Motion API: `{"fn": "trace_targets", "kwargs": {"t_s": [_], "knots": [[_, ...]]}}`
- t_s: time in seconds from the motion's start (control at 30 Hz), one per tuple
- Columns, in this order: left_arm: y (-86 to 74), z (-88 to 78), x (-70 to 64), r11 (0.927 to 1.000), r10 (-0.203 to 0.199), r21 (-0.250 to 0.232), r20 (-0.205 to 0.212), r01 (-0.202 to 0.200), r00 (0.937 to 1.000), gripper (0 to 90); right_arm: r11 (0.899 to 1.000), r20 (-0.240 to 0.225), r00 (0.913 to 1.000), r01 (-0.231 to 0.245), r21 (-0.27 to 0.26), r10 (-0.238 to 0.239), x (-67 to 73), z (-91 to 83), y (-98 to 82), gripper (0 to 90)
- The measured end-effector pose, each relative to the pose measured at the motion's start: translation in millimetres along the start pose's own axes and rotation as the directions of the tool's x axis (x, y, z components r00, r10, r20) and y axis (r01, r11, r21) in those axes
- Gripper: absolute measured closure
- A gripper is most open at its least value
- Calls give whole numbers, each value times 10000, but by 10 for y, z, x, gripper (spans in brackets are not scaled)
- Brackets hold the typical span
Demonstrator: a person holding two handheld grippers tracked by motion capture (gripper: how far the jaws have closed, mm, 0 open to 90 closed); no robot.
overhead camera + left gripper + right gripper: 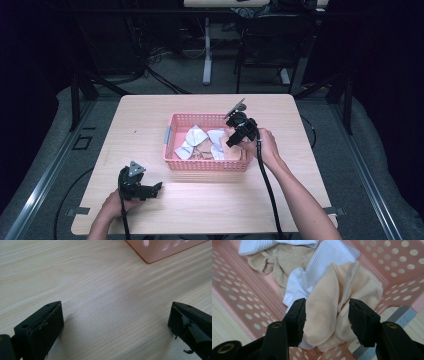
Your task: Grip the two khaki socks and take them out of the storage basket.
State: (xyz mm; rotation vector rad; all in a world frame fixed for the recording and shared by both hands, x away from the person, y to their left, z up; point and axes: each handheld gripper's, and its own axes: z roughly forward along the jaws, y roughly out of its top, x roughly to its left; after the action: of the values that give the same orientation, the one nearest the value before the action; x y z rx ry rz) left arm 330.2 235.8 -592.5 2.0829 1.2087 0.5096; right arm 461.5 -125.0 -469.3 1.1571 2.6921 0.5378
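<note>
Black jaws of the right gripper, spread, straddle a soft, light, peach fleecy cloth bunched in the pink perforated plastic basket, best pinched at its raised fold, while the left gripper rests spread and empty on the pale wooden table.

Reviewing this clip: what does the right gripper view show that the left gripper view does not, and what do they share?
Right gripper view alone: the right gripper, jaws open on either side of a peach cloth in the pink basket, with a white ribbed sock and a beige cloth beyond, and a grey handle on the basket's wall.

Left gripper view alone: the left gripper, jaws wide apart over bare wooden table, nothing between them.

Both: the pink basket, seen in the left gripper view as one outer corner, and light wood tabletop.
</note>
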Motion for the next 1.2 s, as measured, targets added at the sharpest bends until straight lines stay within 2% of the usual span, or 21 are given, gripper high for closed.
{"fn": "trace_targets", "kwargs": {"t_s": [0.1, 0.13, 0.2, 0.23, 0.37, 0.43, 0.57, 0.6, 0.73, 0.9, 0.93, 1.1, 1.2], "knots": [[0, 0, 0, 10000, -1, 1, 1, 1, 10000, 3, 9999, 44, 10000, -37, 121, 37, -12, 50, 23, 501], [0, 0, 0, 10000, 0, 2, 0, 0, 10000, 3, 9992, 69, 10000, -33, 388, 31, -26, 95, 47, 502], [0, 0, 0, 10000, 0, 2, 2, 0, 10000, 3, 9994, 77, 9999, -80, 343, 77, -34, 123, 52, 508], [0, 0, 0, 10000, -1, 2, 2, 1, 10000, 3, 9987, 64, 9999, -98, 504, 95, -43, 132, 66, 511], [0, 0, 0, 10000, -3, -1, -1, 3, 10000, 3, 9979, -17, 9995, -306, 568, 307, -64, 192, 128, 544], [0, 0, 0, 10000, -1, 2, 1, 1, 10000, 3, 9974, 31, 9997, -255, 679, 253, -70, 201, 144, 549], [0, 0, 0, 10000, 5, 7, 3, -5, 10000, 3, 9954, 48, 9989, -470, 839, 467, -86, 263, 184, 547], [0, 0, 0, 10000, -3, 1, -1, 3, 10000, 3, 9936, 49, 9992, -396, 1057, 393, -93, 269, 194, 547], [0, 0, 0, 10000, 0, 4, 3, 0, 10000, 3, 9920, -20, 9992, -399, 1201, 404, -92, 347, 204, 559], [0, 0, 0, 10000, 0, 1, 1, 0, 10000, 3, 9868, 124, 9992, -406, 1570, 391, -92, 433, 223, 559], [0, 0, 0, 10000, -6, -2, 3, 6, 10000, 3, 9828, 238, 9990, -403, 1805, 366, -78, 476, 233, 614], [0, 0, 0, 10000, -2, 2, 4, 2, 10000, 2, 9844, 368, 9991, -289, 1733, 229, -70, 492, 238, 794], [0, 0, 0, 10000, -4, 1, 8, 4, 10000, 2, 9848, 312, 9989, -385, 1691, 337, -71, 447, 235, 845]]}}
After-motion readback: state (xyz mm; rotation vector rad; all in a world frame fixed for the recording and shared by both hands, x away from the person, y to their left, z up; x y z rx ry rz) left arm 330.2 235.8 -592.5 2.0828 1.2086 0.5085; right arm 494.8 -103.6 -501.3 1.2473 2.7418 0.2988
